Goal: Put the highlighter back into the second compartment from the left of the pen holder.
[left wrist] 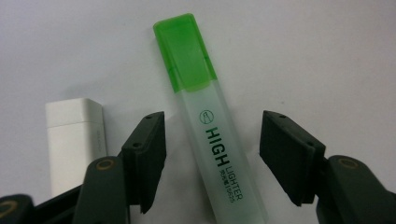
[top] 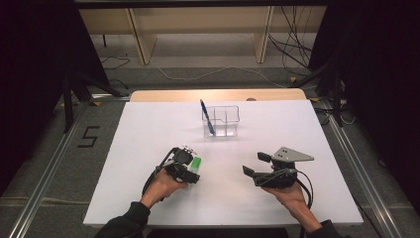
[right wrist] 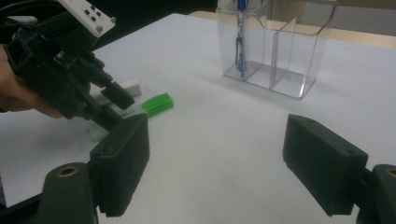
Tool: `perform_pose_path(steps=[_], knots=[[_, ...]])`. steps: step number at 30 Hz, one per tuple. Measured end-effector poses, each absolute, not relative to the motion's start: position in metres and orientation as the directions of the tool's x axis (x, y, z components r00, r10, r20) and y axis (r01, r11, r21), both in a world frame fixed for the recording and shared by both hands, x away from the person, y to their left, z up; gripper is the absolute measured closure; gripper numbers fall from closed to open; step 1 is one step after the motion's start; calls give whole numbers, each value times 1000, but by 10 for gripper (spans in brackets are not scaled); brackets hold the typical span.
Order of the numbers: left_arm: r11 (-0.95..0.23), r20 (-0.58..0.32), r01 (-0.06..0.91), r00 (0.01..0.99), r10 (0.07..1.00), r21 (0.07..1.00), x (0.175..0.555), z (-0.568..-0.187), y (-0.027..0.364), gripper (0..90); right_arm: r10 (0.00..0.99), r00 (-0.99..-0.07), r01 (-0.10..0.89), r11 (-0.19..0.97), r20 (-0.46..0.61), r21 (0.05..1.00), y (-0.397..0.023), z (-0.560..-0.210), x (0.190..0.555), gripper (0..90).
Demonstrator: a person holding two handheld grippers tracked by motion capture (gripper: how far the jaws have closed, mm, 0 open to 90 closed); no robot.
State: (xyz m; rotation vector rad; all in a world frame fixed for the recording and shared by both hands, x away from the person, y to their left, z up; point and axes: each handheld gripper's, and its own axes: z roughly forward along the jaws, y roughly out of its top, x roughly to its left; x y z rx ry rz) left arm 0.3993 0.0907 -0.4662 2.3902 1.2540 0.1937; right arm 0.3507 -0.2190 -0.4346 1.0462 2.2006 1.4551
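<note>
The left gripper (left wrist: 212, 163) hung low over the green highlighter (left wrist: 212, 135), which lay flat on the white worktop (top: 148, 129) toward the near left, green cap pointing away from the hand; its fingers (left wrist: 147, 158) sat spread on either side of the frosted barrel, a gap showing on both sides, so no pinch yet. A small white eraser (left wrist: 74, 140) lay just beside the highlighter, outside the left-hand finger in the left gripper view, not touching the pen as far as I could tell. The right gripper (right wrist: 217, 168) hovered over bare worktop to the right, well apart from everything, fingers spread wide and holding nothing. Further back stood a clear organiser (top: 221, 120) with compartments, a blue pen (top: 207, 118) leaning upright in its left one; the others looked empty.

Step in hand, by my reading: the grasp on the highlighter, fingers lined up across the barrel but not seated. Next move would call for bringing the fingers in until both pads pressed the barrel, keeping clear of the eraser; then a lift, likely toward the organiser. Risk: the round-edged barrel could skid sideways if one pad landed first.
</note>
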Motion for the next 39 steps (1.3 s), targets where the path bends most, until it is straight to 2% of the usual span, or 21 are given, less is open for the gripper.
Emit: perform_pose_path(steps=[7, 10, 21, 26, 34, 39], knots=[[-502, -70, 751, 582, 810, 429, 401, -469, 90, 436, 711, -689, 409, 221, 140, 885, -219, -435, 351, 238], [-508, -66, 745, 588, 806, 432, 401, -469, 89, 492, 712, -688, 409, 220, 141, 886, -219, -435, 351, 238], [-535, -21, 726, 601, 799, 431, 399, -469, 86, 566, 716, -685, 412, 227, 135, 882, -219, -436, 352, 242], [-543, -6, 719, 604, 797, 434, 398, -468, 83, 641, 715, -686, 407, 227, 132, 885, -219, -435, 351, 243], [-540, -21, 718, 609, 793, 439, 397, -468, 84, 657, 715, -686, 410, 228, 134, 883, -218, -435, 351, 243], [-502, -62, 716, 601, 797, 484, 398, -468, 89, 658, 712, -690, 400, 223, 132, 889, -219, -434, 351, 243]])
